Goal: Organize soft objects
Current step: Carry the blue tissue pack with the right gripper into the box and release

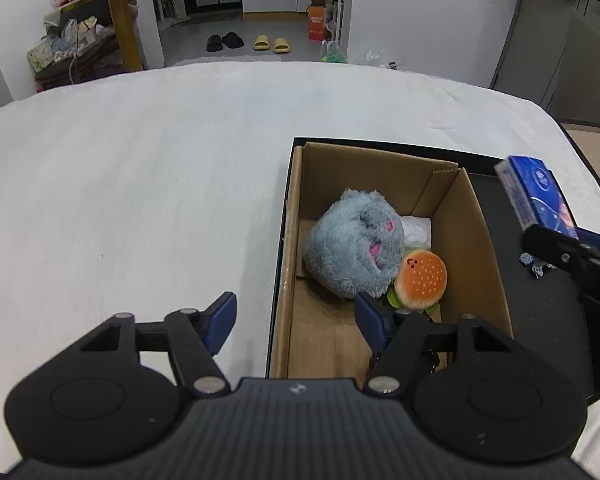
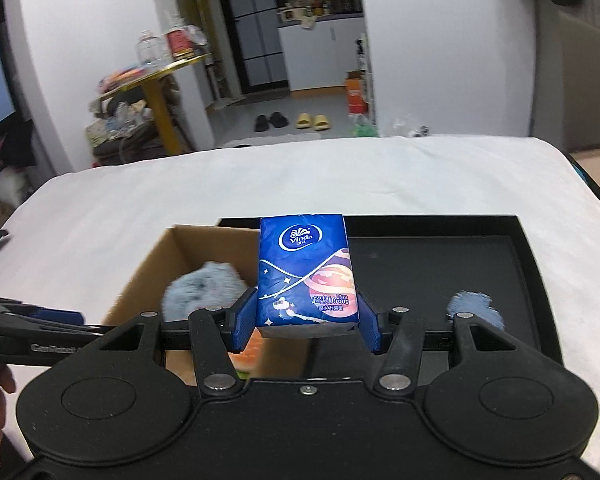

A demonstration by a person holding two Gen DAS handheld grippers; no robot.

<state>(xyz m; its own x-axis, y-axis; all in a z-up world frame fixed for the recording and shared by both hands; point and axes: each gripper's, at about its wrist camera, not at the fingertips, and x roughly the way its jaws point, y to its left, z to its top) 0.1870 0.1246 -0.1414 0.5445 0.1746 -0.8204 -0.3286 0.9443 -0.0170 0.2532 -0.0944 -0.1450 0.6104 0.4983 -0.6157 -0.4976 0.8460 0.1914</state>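
While the left gripper (image 1: 296, 320) gapes, the right gripper (image 2: 306, 322) clamps the tissue pack (image 2: 306, 276)

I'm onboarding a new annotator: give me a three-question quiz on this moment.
1. True or false: the left hand-held gripper holds nothing.
2. What does the right hand-held gripper grip? A) burger plush B) Vinda tissue pack C) slipper
3. Name the two toys lying in the cardboard box.

Key: 1 true. 2 B, the Vinda tissue pack. 3 The grey-blue furry plush and the burger plush.
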